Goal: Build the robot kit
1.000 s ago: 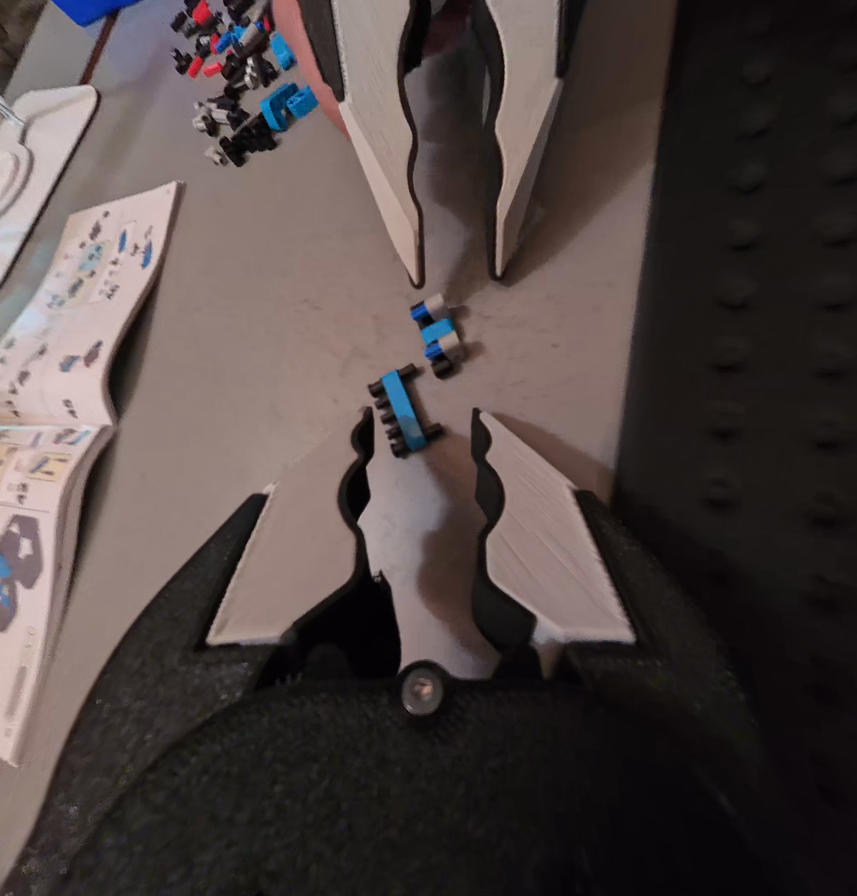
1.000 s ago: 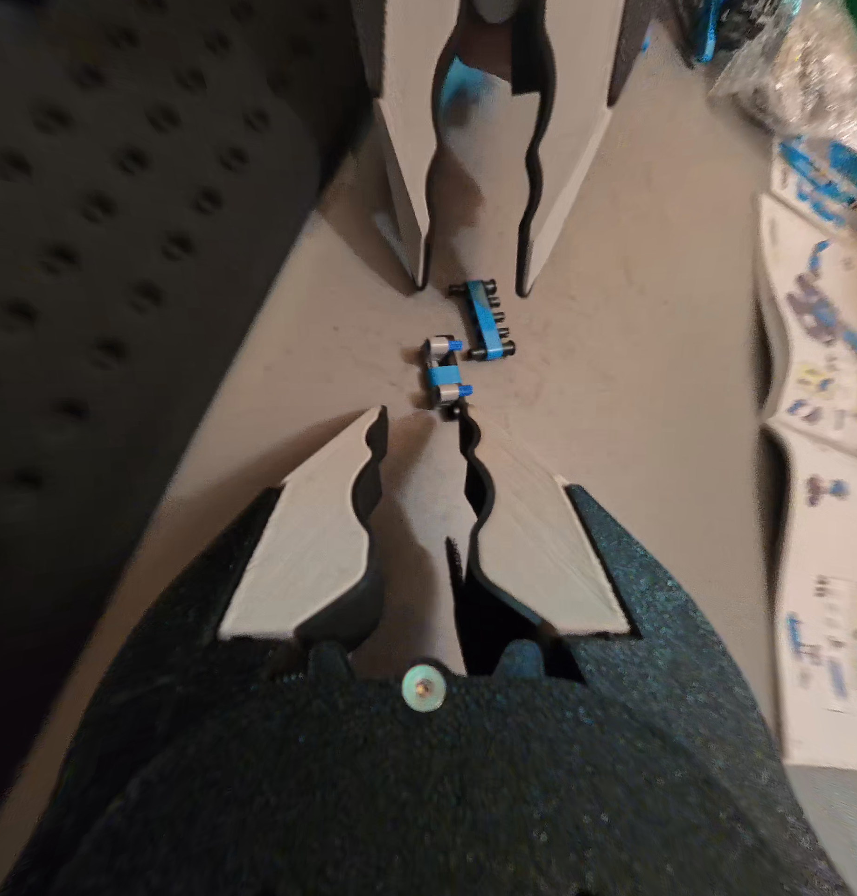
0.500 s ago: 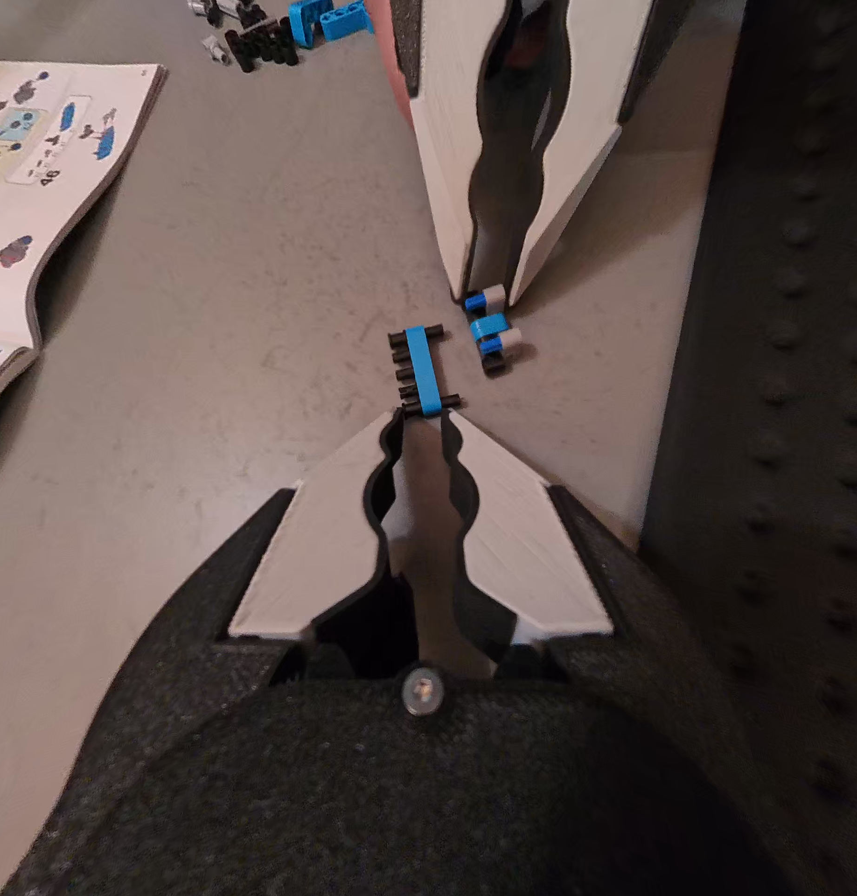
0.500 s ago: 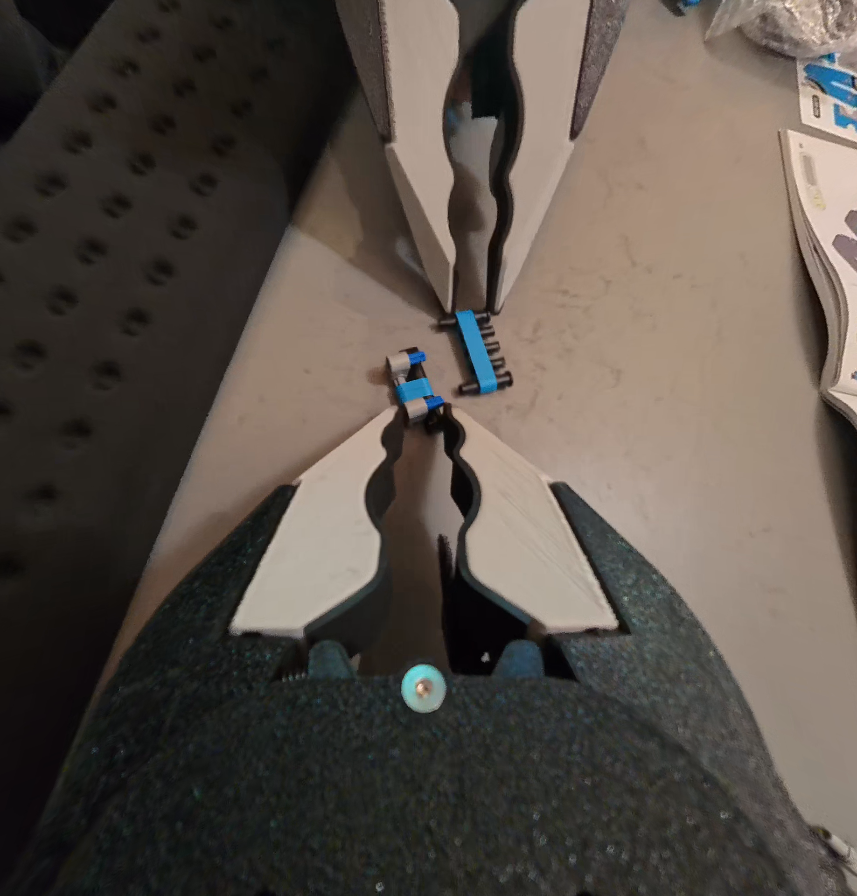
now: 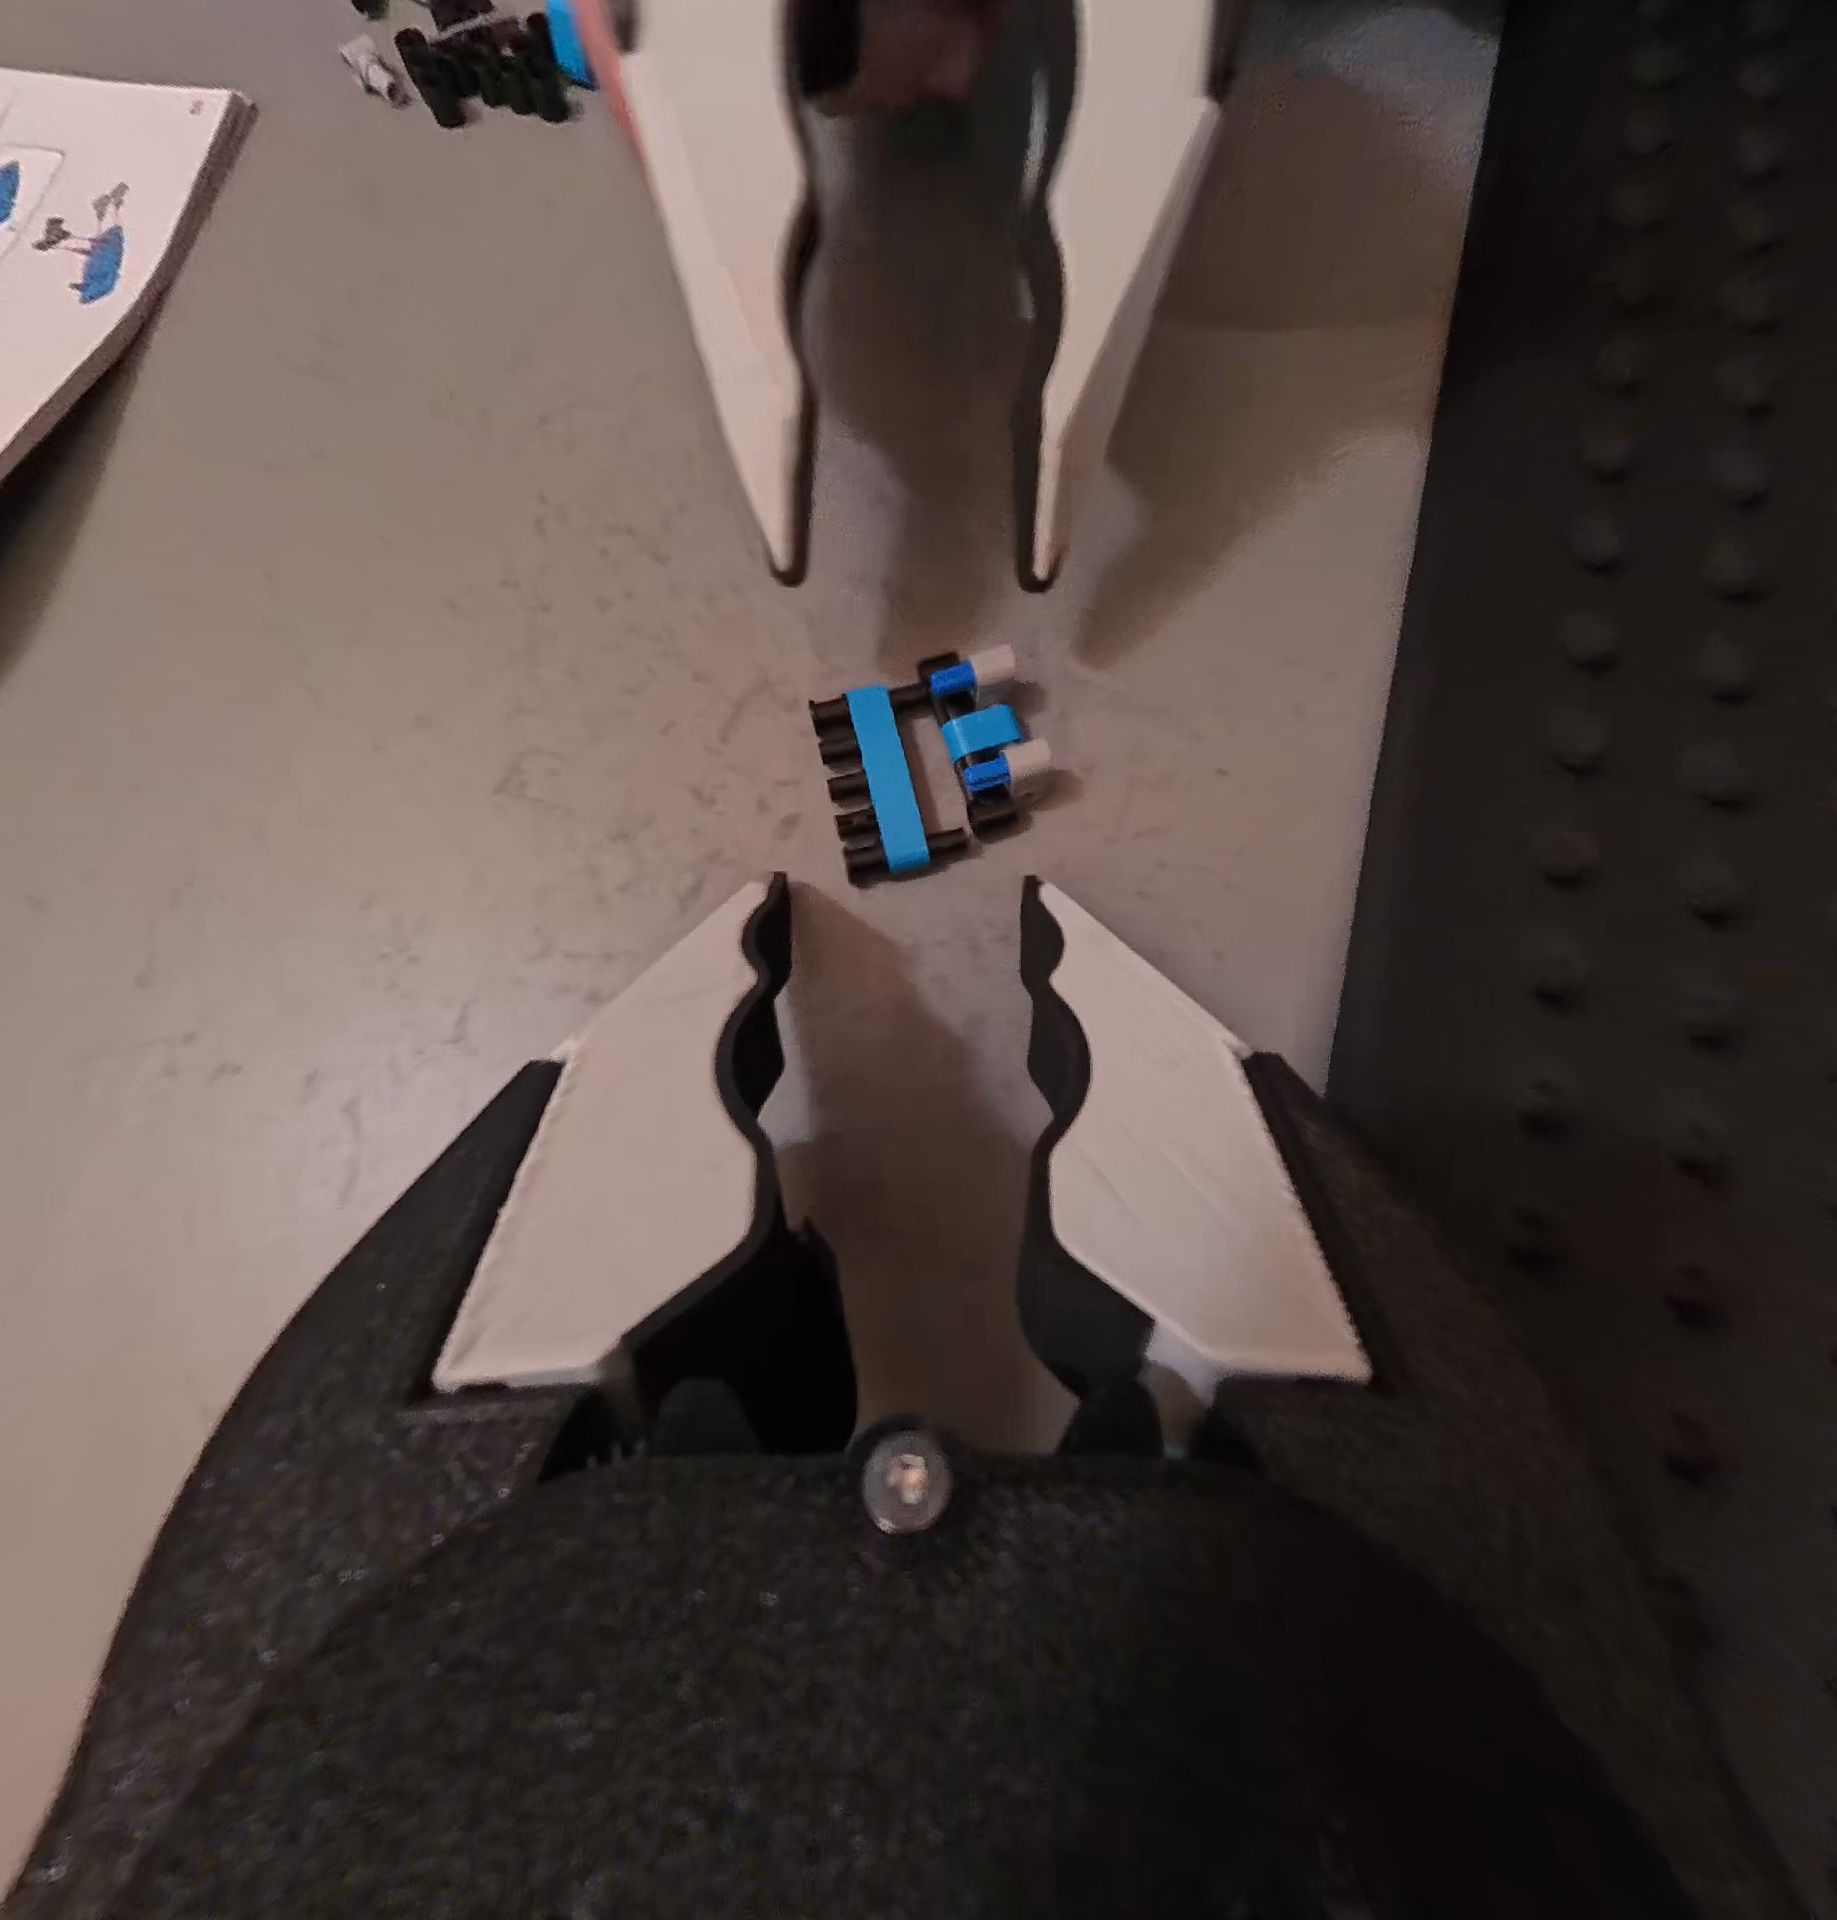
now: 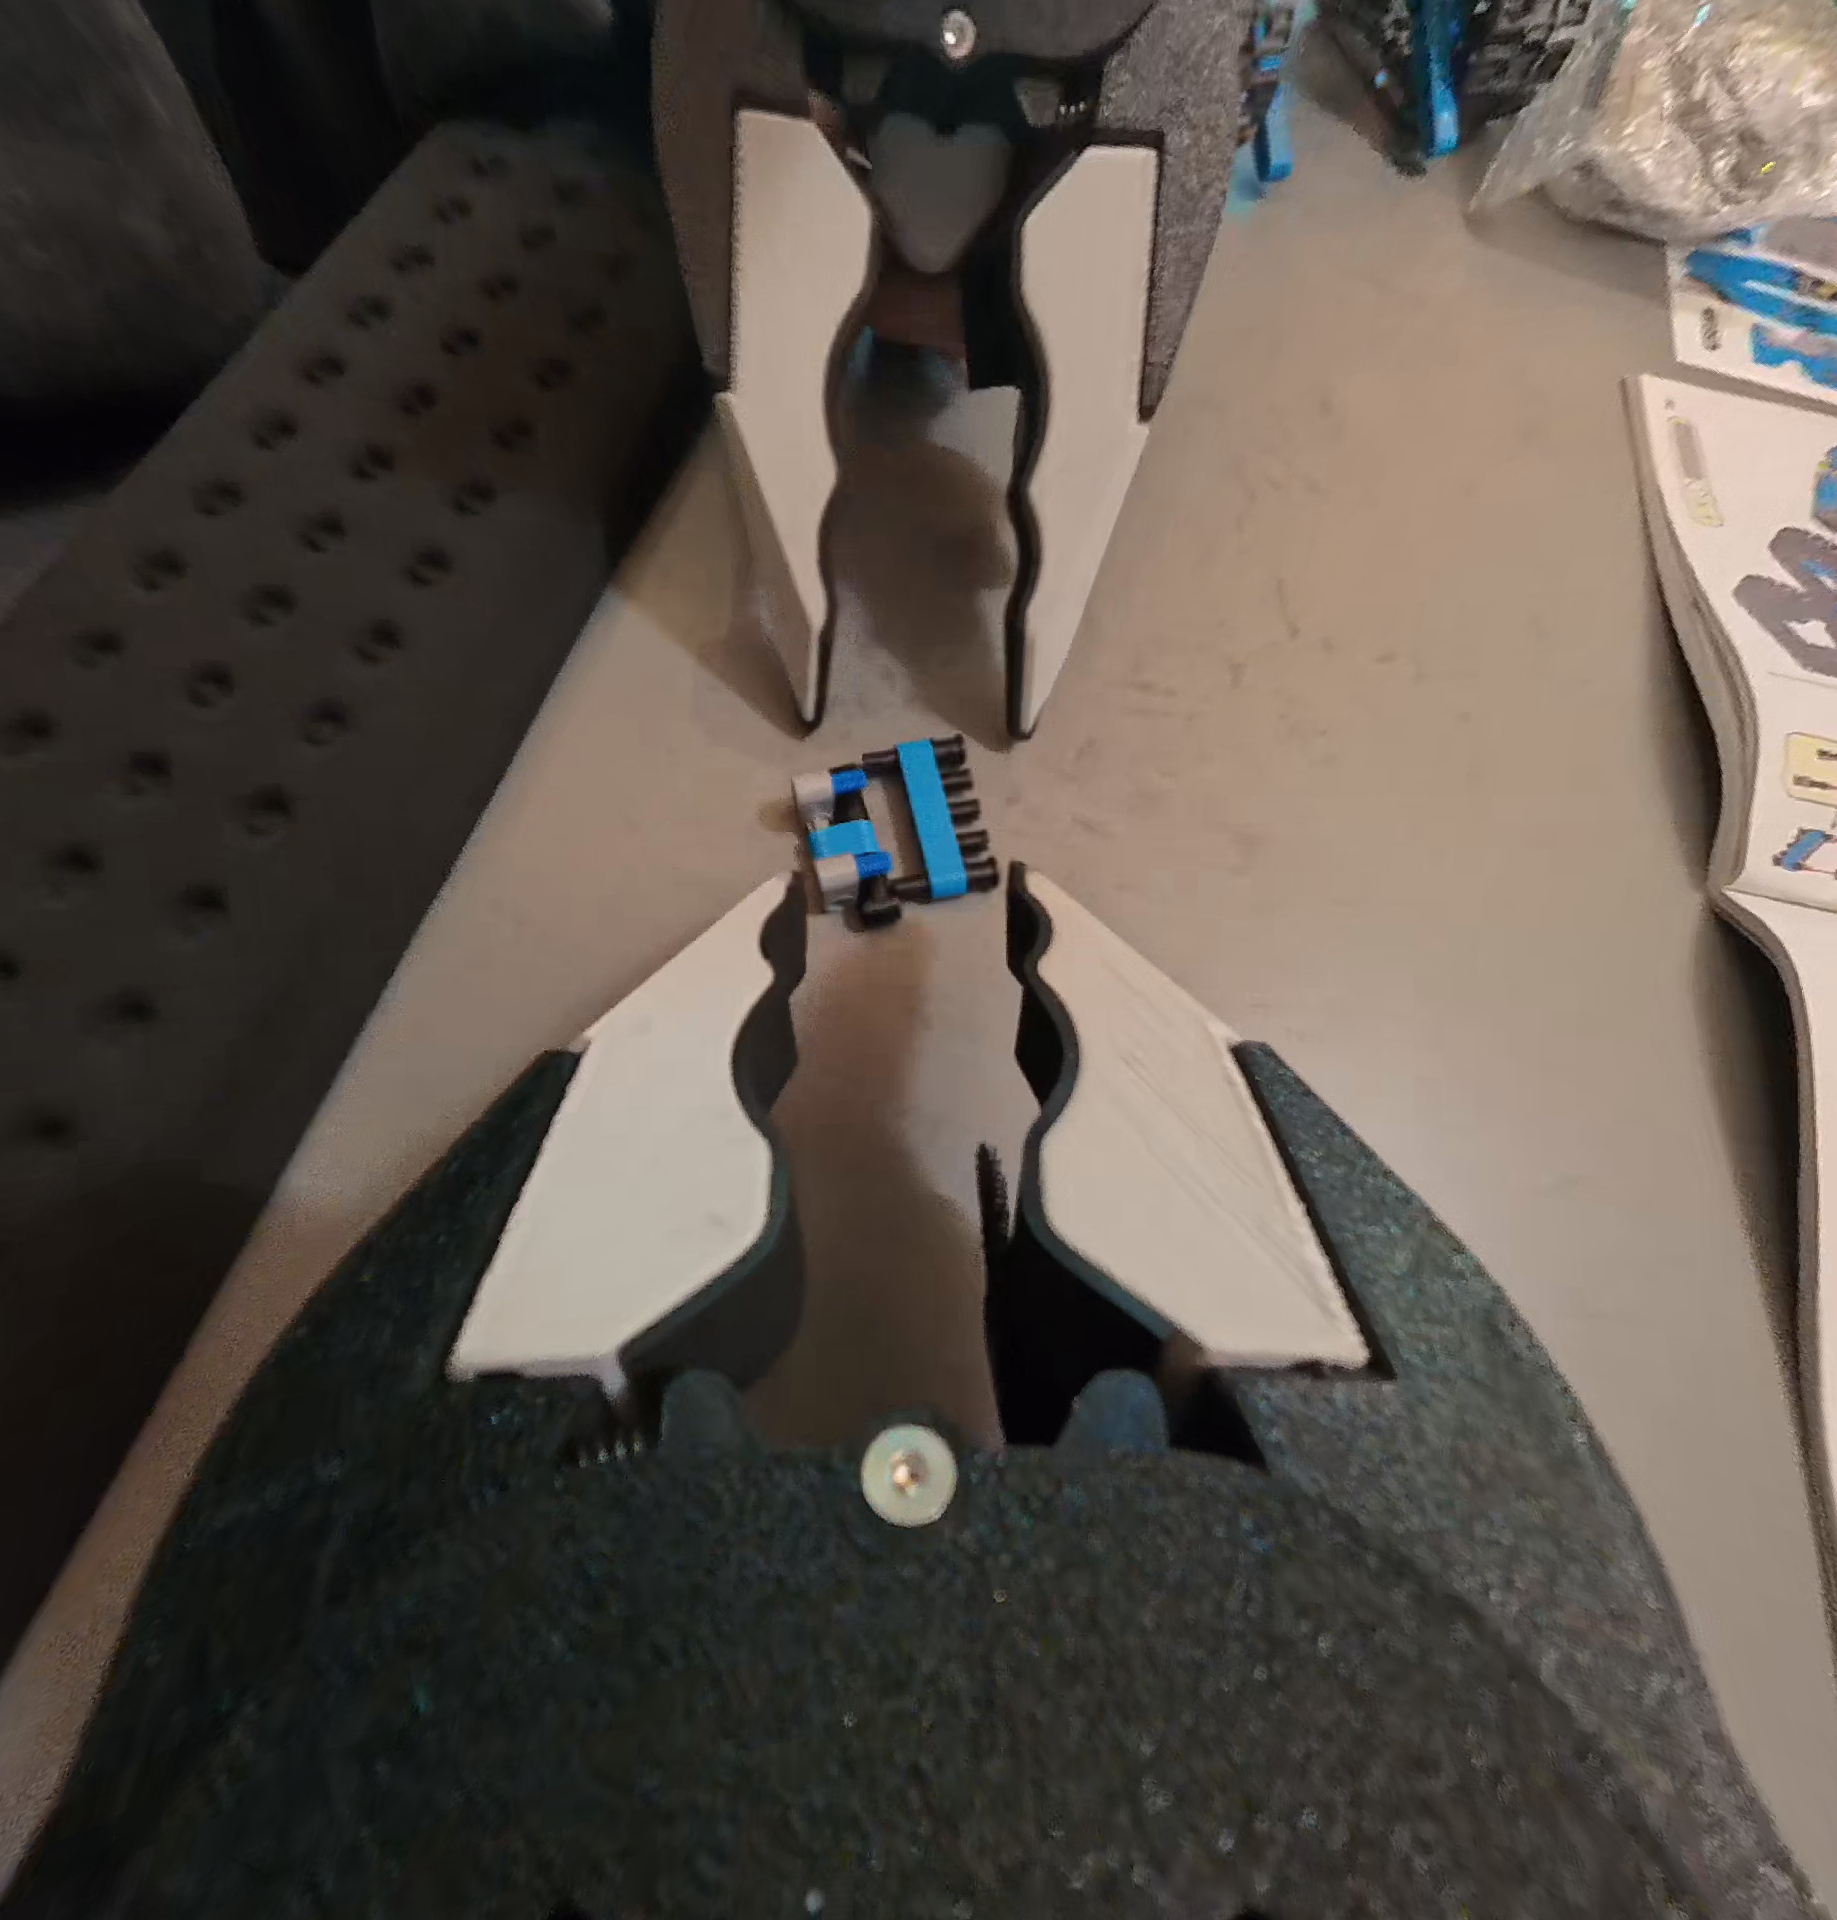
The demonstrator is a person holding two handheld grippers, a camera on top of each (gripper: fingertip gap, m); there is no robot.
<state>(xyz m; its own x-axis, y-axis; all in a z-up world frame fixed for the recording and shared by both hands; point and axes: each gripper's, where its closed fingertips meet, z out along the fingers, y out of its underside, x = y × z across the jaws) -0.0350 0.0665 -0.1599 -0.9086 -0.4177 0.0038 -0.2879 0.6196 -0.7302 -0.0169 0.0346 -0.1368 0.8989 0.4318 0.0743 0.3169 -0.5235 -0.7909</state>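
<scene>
Grey tabletop (image 5: pixel 374 727) is seen from two facing wrist cameras. At far left in the left wrist view an open white instruction booklet (image 5: pixel 72 260) lies flat, with a loose heap of small black and blue plastic building pieces (image 5: pixel 478 62) just beyond it. Writing on the booklet is not reproduced here; no brand is legible on the pieces. At centre, a small blue plastic beam studded with black pins (image 5: pixel 886 781) is seen lying on the table, touching a smaller blue, grey and black connector assembly (image 5: pixel 981 740) — the pair between the two grippers, held by neither. The left gripper (image 5: pixel 903 883) is shown spread wide, its tips just short of the beam; the right gripper (image 6: pixel 903 883) is likewise spread, nearest the connector assembly. Both parts are judged light, stiff and smooth, easily knocked askew — best pinched across the beam's flat sides. At right a dark studded mat (image 5: pixel 1672 727) borders the table.
</scene>
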